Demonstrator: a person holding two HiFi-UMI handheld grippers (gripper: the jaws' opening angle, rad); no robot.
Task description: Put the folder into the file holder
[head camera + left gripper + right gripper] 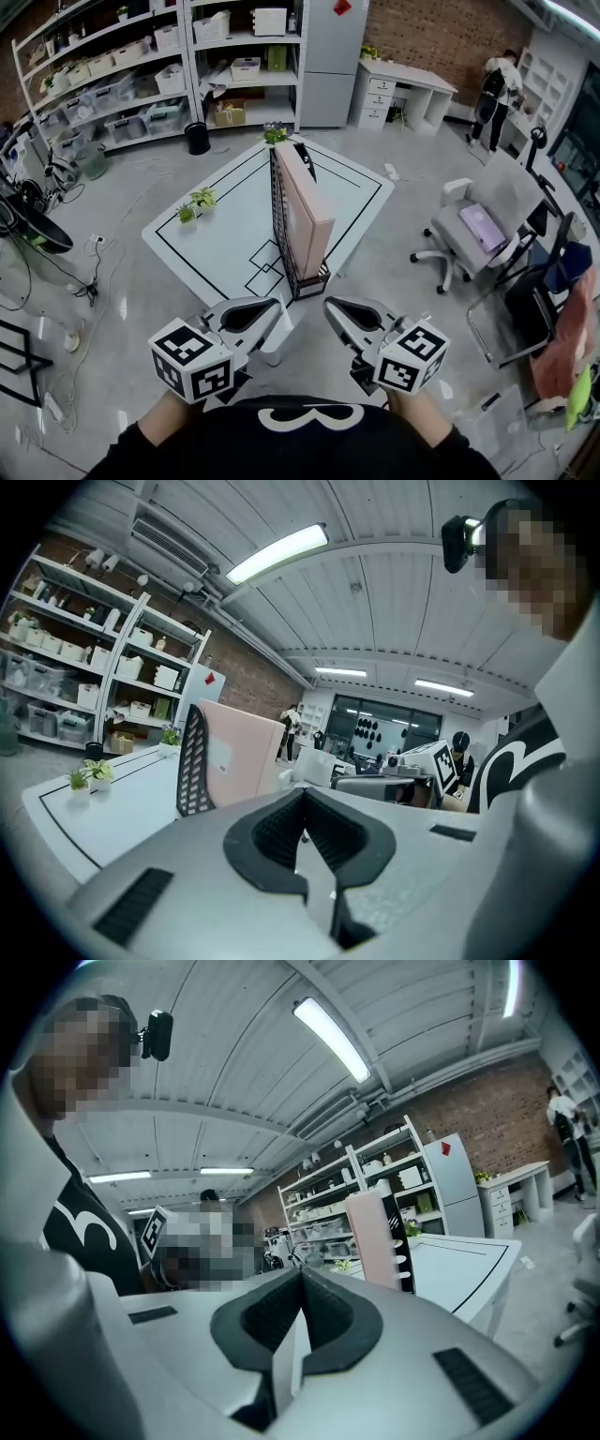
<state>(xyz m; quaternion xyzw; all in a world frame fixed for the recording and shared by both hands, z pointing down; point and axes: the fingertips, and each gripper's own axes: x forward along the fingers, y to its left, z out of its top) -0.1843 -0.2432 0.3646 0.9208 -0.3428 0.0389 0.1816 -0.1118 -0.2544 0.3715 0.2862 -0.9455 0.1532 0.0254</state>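
On white table (216, 239), straight ahead of both claws: pink folder (305, 211), upright inside black mesh file holder (278, 220), long axis pointing away. Left claw (267, 309), right claw (337, 311): closed tight, empty, near body, equally far from holder. Placement judged complete.

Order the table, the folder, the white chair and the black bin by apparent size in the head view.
Largest to smallest:
table
chair
folder
bin, which is farthest from the camera, so its true rank is unsure
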